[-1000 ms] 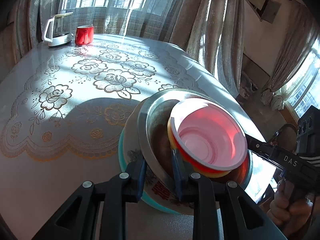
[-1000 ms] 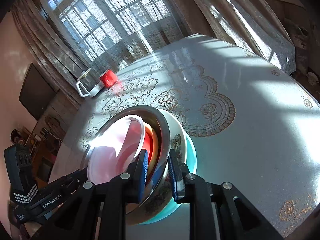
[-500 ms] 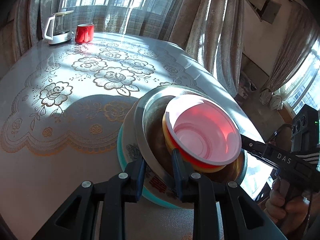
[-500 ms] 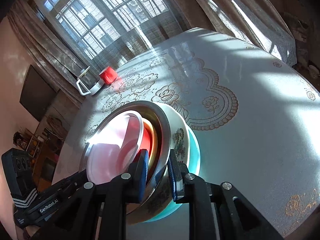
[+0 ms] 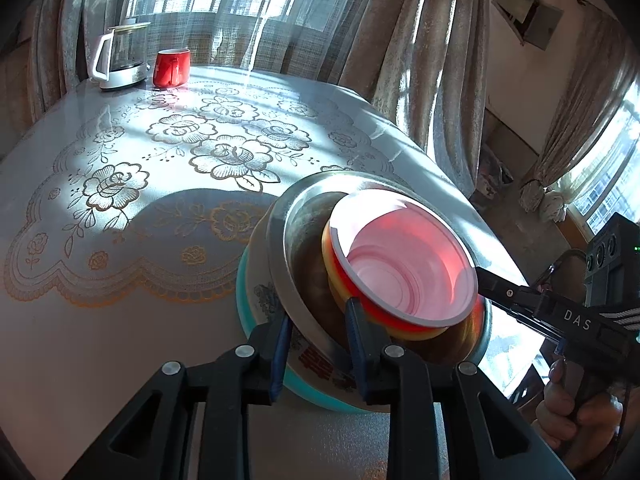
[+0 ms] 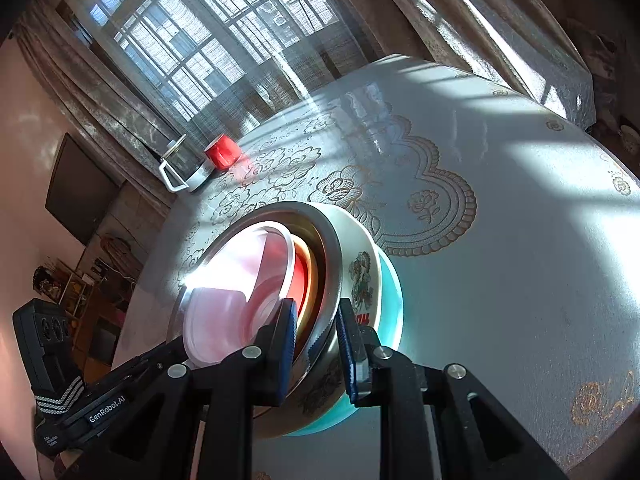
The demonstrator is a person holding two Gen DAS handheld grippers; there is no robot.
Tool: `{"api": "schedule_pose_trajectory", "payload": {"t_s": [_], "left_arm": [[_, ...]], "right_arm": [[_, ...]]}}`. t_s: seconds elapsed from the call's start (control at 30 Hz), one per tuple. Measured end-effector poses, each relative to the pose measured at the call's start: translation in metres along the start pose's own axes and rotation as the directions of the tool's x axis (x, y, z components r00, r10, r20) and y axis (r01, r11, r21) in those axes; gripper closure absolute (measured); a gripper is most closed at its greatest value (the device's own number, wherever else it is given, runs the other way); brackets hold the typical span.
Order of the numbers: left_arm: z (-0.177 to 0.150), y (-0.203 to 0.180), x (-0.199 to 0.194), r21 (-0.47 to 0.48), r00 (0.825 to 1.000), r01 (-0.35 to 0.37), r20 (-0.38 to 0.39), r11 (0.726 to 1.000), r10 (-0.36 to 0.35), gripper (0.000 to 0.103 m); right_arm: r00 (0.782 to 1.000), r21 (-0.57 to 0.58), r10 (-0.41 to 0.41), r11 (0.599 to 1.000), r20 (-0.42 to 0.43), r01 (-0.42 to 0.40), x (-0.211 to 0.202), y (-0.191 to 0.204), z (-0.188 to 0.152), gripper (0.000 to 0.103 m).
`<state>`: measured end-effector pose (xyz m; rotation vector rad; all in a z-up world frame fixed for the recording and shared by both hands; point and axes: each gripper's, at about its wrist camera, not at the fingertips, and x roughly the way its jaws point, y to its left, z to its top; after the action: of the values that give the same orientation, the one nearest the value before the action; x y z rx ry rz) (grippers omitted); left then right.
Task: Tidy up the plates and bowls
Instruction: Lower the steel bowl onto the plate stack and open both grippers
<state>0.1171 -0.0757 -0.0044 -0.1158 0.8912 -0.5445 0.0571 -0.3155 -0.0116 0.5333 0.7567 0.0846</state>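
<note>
1. Two claws pinching one nested stack's steel bowl (image 5: 296, 240) rim: left claw (image 5: 316, 344), right claw (image 6: 316, 340)
2. Stack tilted, lower centre of frame, above the desk (image 5: 120, 340)
3. Pink bowl (image 5: 404, 268) innermost, teal plate (image 6: 390, 292) outermost

**Item count, table scene**

2 handheld grippers: left gripper (image 5: 318, 350), right gripper (image 6: 316, 340).
1 nested stack: pink plastic bowl (image 5: 404, 264), red bowl (image 6: 299, 280), yellow bowl (image 5: 412, 334), steel bowl (image 5: 300, 224), floral plate (image 6: 362, 260), teal plate (image 6: 392, 288).
1 red mug (image 5: 171, 67).
1 glass kettle (image 5: 120, 58).
1 table (image 5: 120, 340).
</note>
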Motion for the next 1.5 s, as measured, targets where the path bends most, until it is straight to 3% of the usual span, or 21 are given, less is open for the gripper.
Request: {"api": "schedule_pose_trajectory", "payload": {"t_s": [0.27,1.5], "left_arm": [[-0.001,-0.001,-0.004,0.006,1.0,-0.017,0.012,1.0,0.017,0.075],[-0.011,0.004,-0.027,-0.03,0.997,-0.061,0.048,0.998,0.062,0.075]], "right_arm": [[1.0,-0.013,-0.003,1.0,-0.009,0.003,0.006,0.003,-0.007,0.087],[1.0,0.011,0.013,1.0,-0.028,-0.013,0.005,0.008,-0.012,0.084]]}}
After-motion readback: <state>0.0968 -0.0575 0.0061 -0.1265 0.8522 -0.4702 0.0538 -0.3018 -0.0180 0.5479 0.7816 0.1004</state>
